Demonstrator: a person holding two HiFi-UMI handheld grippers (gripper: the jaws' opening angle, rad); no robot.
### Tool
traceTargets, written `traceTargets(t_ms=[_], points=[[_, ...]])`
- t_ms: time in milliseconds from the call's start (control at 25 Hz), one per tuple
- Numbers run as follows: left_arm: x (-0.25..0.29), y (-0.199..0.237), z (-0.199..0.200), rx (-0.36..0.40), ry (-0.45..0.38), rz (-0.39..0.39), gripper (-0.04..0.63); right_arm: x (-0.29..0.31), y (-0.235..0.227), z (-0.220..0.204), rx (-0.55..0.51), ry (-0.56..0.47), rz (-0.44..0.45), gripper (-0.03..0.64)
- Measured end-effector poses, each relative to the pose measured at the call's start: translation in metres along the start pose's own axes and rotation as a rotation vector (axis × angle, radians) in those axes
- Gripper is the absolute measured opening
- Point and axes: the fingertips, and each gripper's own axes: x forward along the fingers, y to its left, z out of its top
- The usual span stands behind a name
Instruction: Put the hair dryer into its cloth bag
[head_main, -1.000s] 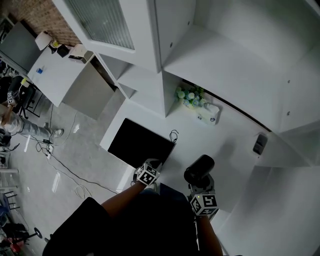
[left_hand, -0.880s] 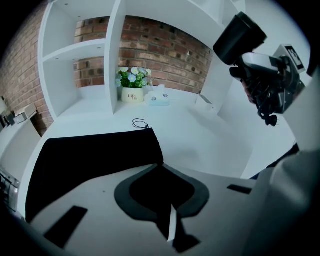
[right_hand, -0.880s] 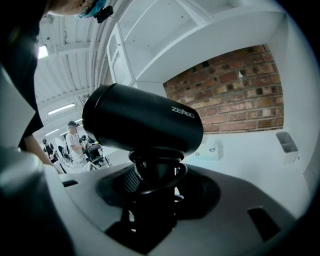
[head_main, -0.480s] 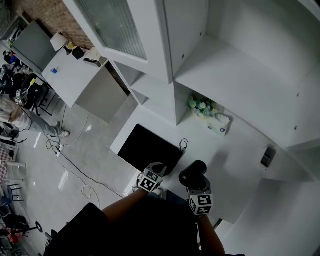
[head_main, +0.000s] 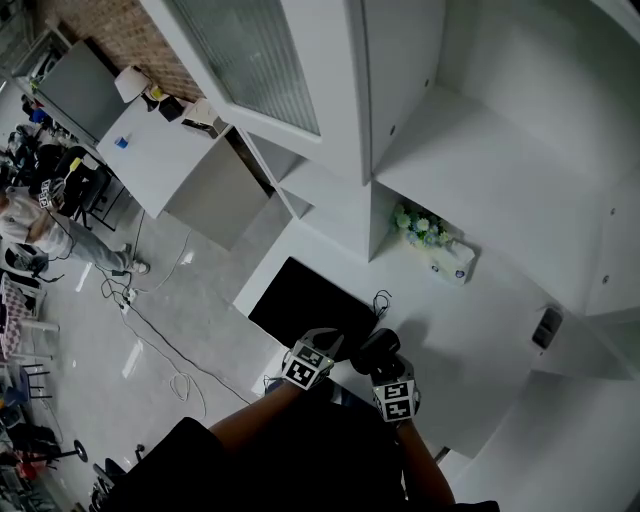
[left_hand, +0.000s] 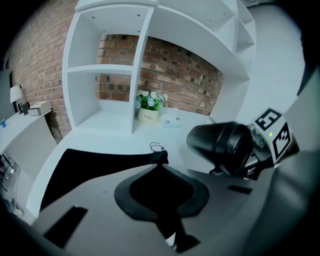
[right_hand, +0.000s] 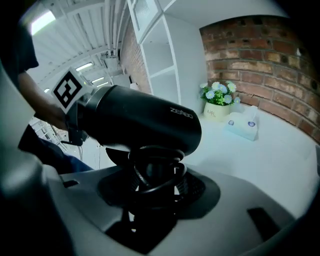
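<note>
a person works at a white counter (head_main: 470, 340) with a two-jaw gripper in each hand; the left gripper (left_hand: 161, 161) has its jaws drawn together on the near corner of the black cloth bag (left_hand: 95, 167), which otherwise lies flat on the counter and rises at that pinched corner, a thin drawstring loop (left_hand: 157, 146) showing just behind it; the right gripper (right_hand: 155, 175) is clamped on the handle of the black hair dryer (right_hand: 145, 120), the dark cord wound in coils round that handle between the jaws; the dryer's barrel sits crosswise above the jaws, off the counter, and is outside the bag; in the left gripper view its round end hangs just to the right of the left gripper's jaws, near the bag's raised corner; in the head view the two grippers are side by side at the counter's near edge, the dryer just beside the bag; farther back on the counter a small pot of flowers (head_main: 418, 226) stands at the foot of the white shelves (left_hand: 107, 70), with a pale tissue box (head_main: 458, 263) just beside it; a brick wall (left_hand: 170, 60) shows behind the shelves.
</note>
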Motion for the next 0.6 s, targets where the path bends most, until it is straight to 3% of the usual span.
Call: traceTargets(t_ms=[120,280,600], points=[[-0.013,-0.003,0.002,-0.039,-0.037,-0.042,0.035,0.01,0.017,-0.014,-0.039,0.103,0.02,0.235],[-0.014,-0.004,0.011,-0.005,-0.066,-0.123,0.035,0.036,0.02,-0.015,-0.091,0.175,0.007,0.235],[-0.02,0.0,0.005,0.016,-0.042,-0.186,0.035,0.067,0.04,-0.031,-0.107,0.274,-0.016,0.236]])
